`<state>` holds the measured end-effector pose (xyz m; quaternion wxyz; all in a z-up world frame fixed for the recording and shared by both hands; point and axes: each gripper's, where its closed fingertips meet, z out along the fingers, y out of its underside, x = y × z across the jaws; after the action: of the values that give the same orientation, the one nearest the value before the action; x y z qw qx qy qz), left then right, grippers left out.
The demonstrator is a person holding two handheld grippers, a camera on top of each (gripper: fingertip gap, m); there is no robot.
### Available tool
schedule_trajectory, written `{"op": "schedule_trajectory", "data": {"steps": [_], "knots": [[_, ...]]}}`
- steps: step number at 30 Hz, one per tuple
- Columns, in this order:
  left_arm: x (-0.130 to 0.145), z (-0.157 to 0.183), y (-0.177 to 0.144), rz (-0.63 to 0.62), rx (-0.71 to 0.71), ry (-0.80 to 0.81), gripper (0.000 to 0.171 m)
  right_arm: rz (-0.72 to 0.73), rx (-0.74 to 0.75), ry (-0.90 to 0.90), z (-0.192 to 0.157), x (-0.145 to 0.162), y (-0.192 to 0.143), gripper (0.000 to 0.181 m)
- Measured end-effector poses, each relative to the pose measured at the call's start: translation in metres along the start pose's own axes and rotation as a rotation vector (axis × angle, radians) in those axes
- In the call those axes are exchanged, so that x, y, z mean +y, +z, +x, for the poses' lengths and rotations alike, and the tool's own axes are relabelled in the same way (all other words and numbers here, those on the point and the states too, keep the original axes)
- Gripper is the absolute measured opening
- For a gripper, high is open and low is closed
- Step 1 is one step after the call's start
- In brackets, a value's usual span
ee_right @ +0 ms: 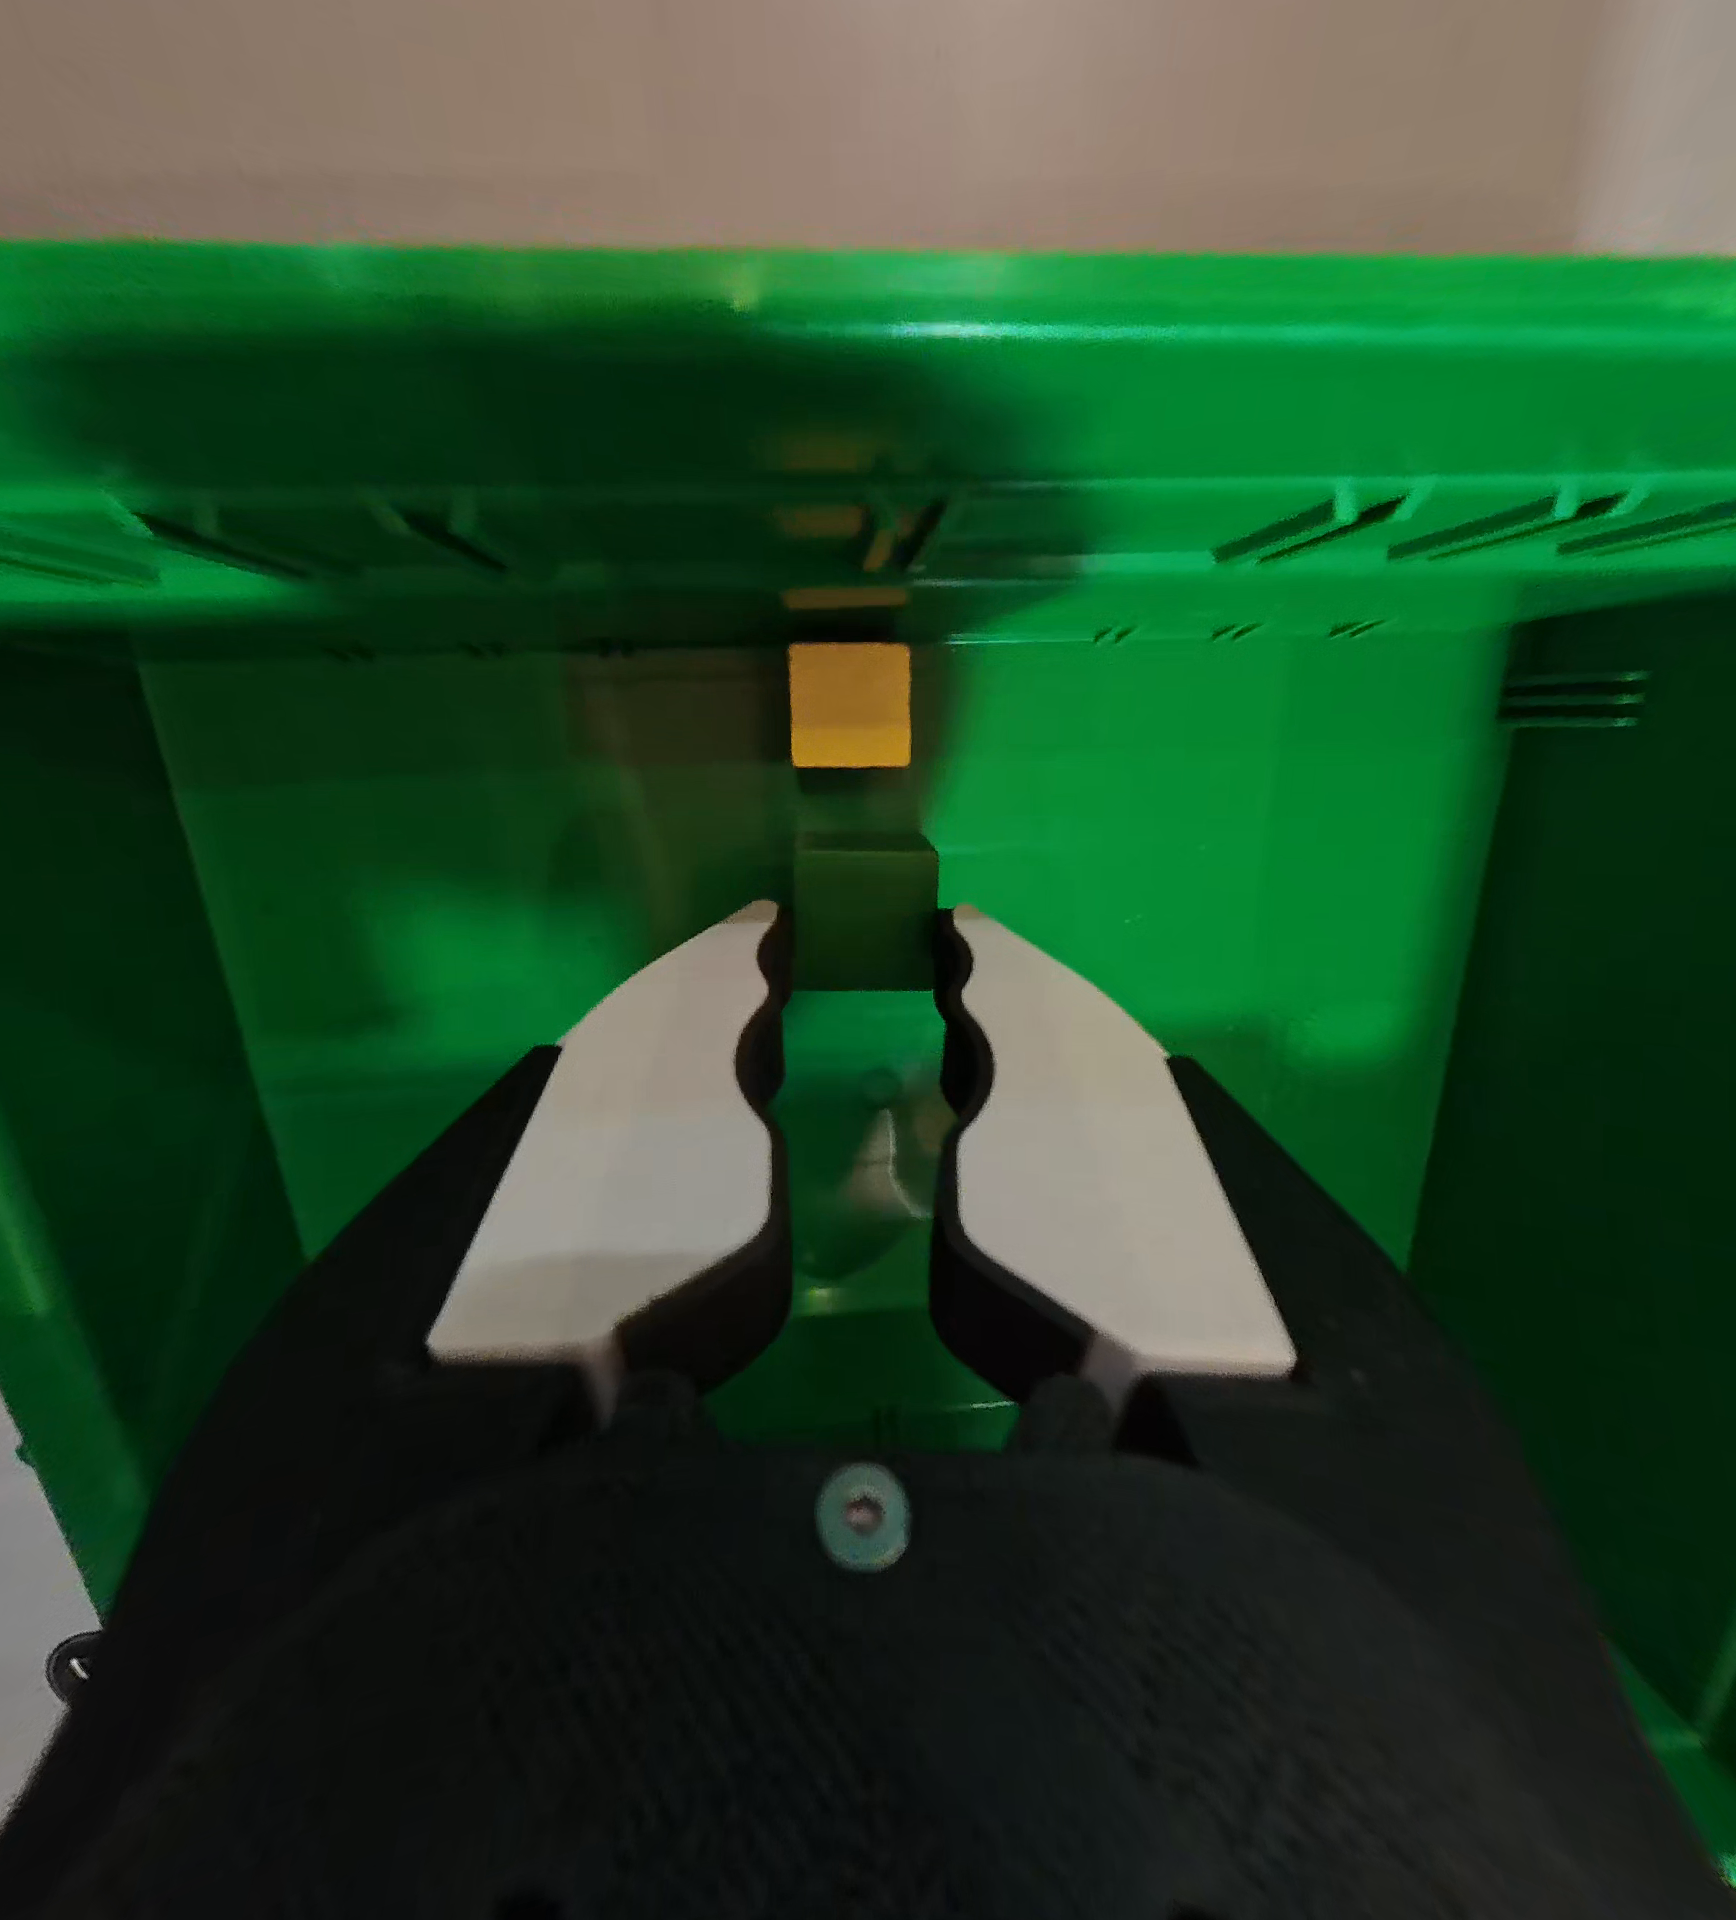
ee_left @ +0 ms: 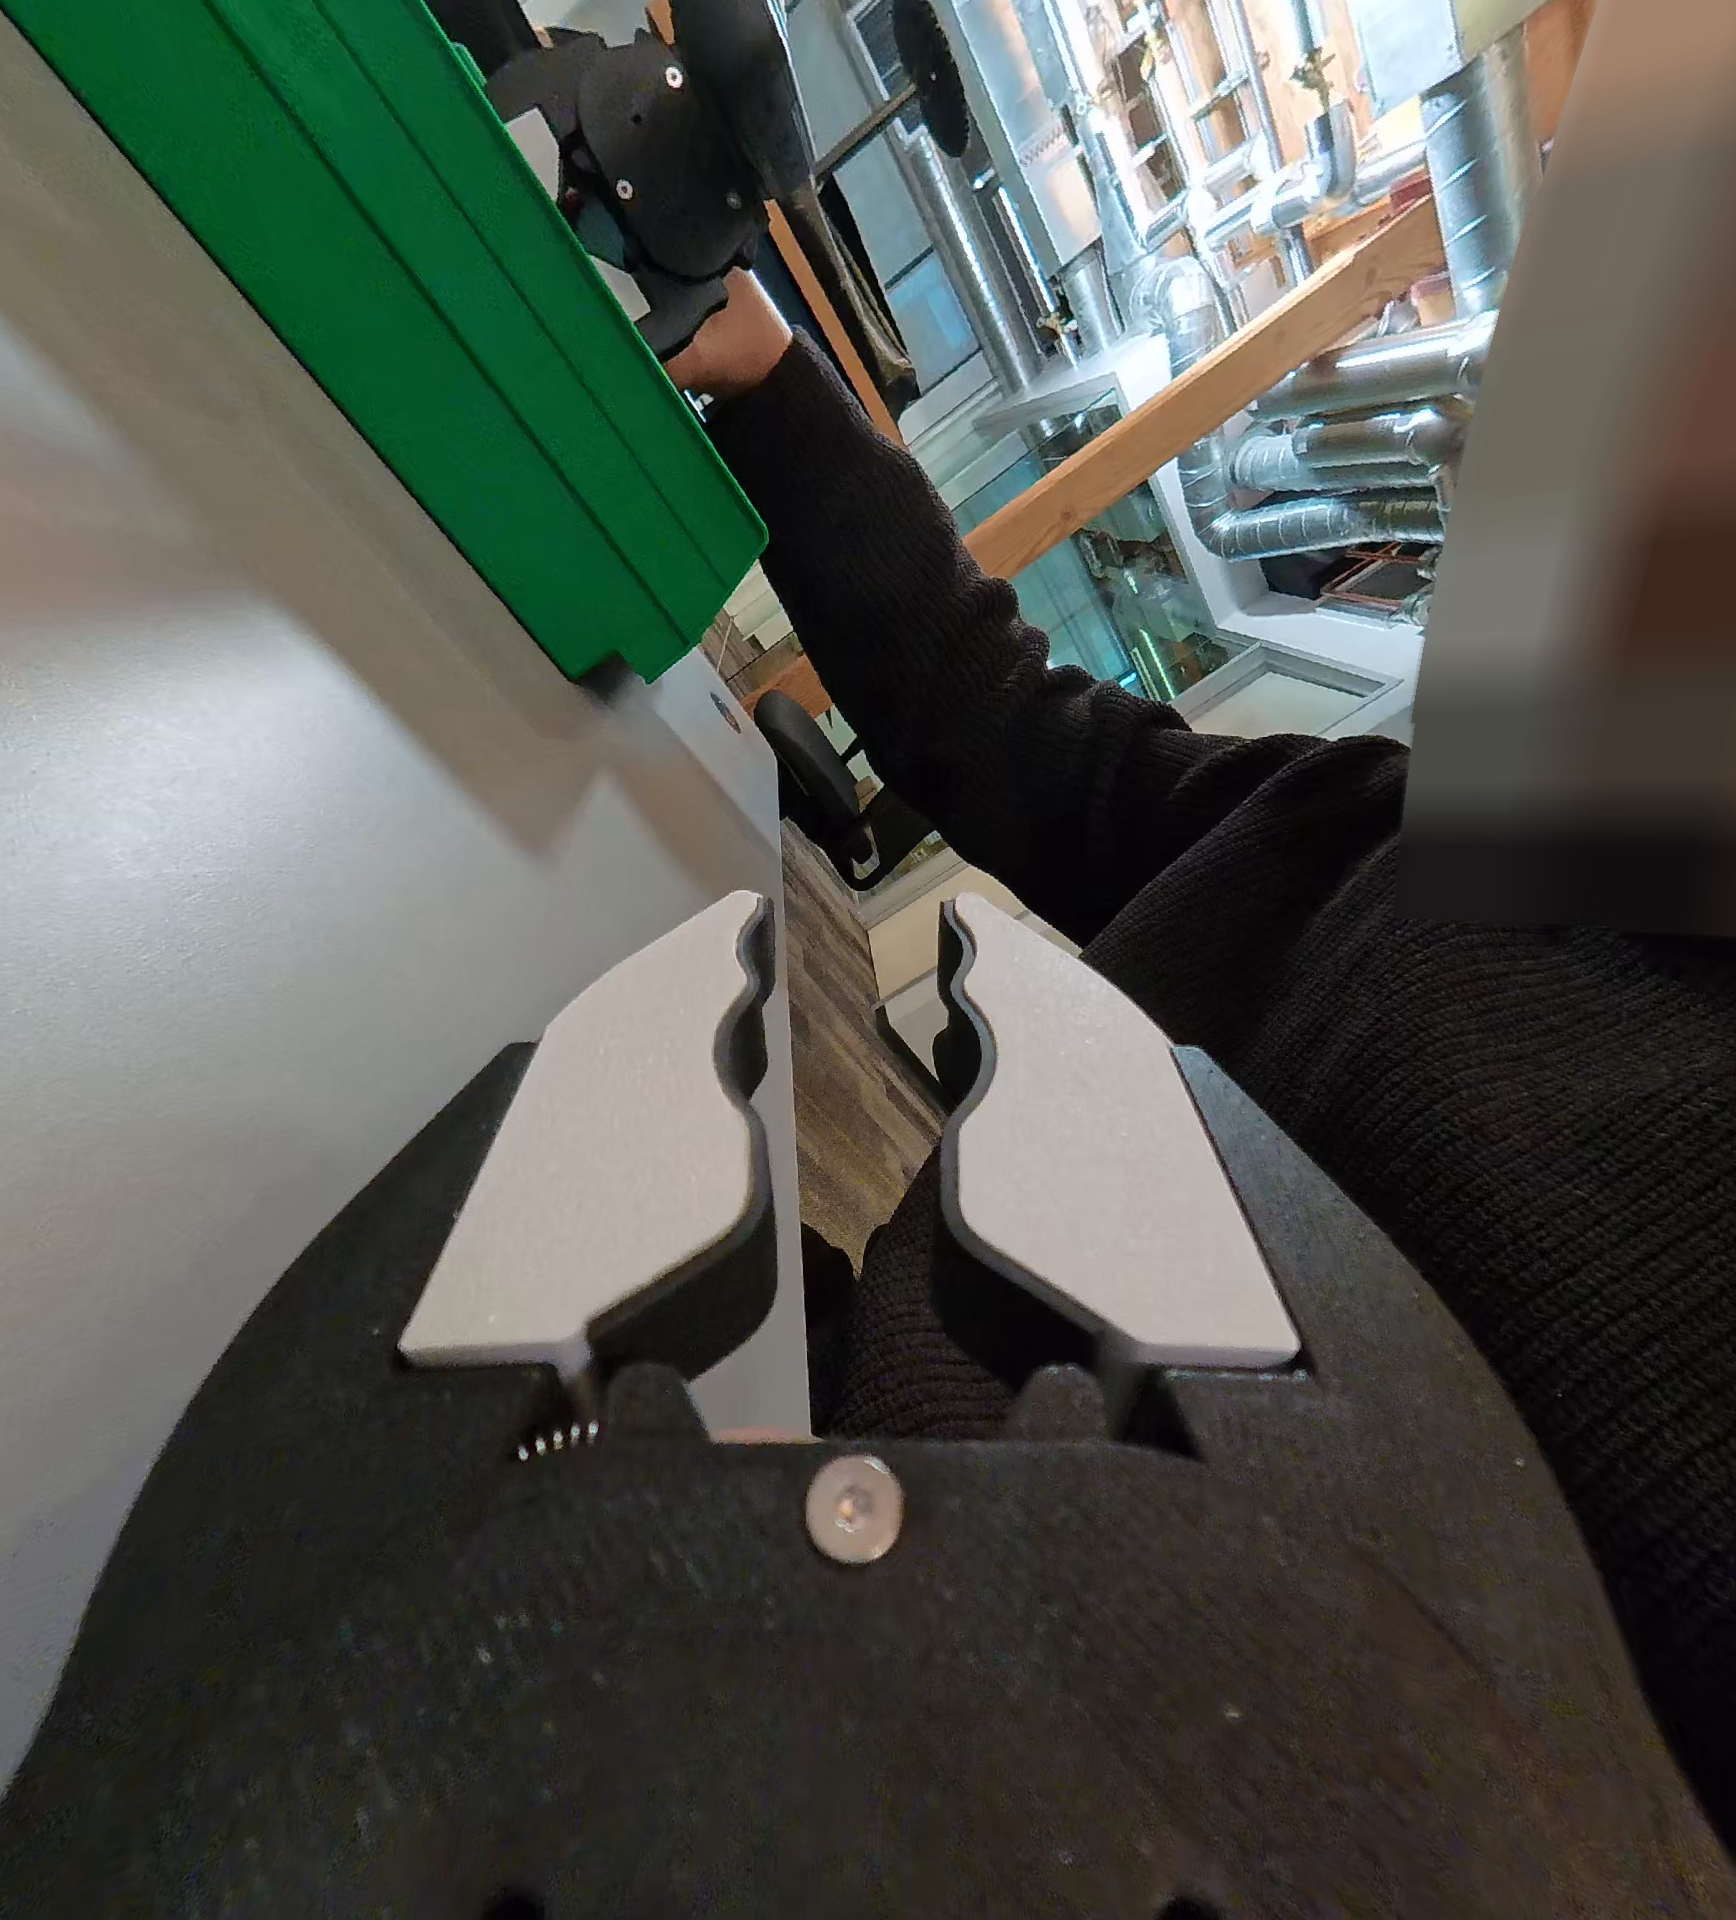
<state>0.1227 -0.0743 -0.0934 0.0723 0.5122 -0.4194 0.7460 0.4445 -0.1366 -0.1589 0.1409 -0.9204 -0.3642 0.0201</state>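
Note:
In the right wrist view my right gripper (ee_right: 862,920) is inside a green plastic crate (ee_right: 1207,831), shut on a small dark green block (ee_right: 864,914) held between its fingertips. A yellow block (ee_right: 849,707) sits just beyond it against the crate's far wall. In the left wrist view my left gripper (ee_left: 856,920) is open and empty, tilted, at the edge of a grey table (ee_left: 168,831). The table's thin edge runs between the jaws, close to the left finger (ee_left: 625,1122). The crate (ee_left: 428,312) stands farther along the table. The other gripper (ee_left: 656,135) shows above it in a hand with a black sleeve (ee_left: 905,582).
The crate has ribbed walls and a wide rim (ee_right: 947,343). Beyond the table are a wooden beam (ee_left: 1207,374), silver ducts (ee_left: 1363,457), a black office chair (ee_left: 822,790) and striped flooring (ee_left: 843,1039). A person's black knitted sweater (ee_left: 1466,1143) fills the right side.

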Motion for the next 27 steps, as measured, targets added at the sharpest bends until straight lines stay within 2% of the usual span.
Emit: {"op": "schedule_trajectory", "data": {"steps": [12,13,15,17,20,23,27], "knots": [[0.0,0.001,0.0,-0.006,0.012,-0.006,0.029,-0.011,-0.012,0.016,-0.004,0.002,-0.002,0.03],[0.001,0.001,0.0,-0.01,0.016,-0.008,0.029,0.003,0.002,0.028,-0.002,0.0,-0.006,0.039],[0.001,0.002,0.0,-0.014,0.019,-0.007,0.029,0.07,0.025,0.055,0.0,-0.008,-0.022,0.044],[0.001,0.002,0.0,-0.015,0.023,-0.007,0.029,0.161,0.054,0.071,0.002,-0.019,-0.041,0.045],[0.001,0.003,0.0,-0.02,0.034,-0.015,0.029,0.21,0.087,0.094,0.001,-0.022,-0.059,0.041],[0.001,0.004,0.0,-0.015,0.037,-0.008,0.03,0.159,0.101,0.099,-0.003,-0.011,-0.05,0.039],[0.0,0.005,-0.001,-0.007,0.042,-0.004,0.03,0.083,0.083,0.136,-0.009,0.005,-0.02,0.051]]}}
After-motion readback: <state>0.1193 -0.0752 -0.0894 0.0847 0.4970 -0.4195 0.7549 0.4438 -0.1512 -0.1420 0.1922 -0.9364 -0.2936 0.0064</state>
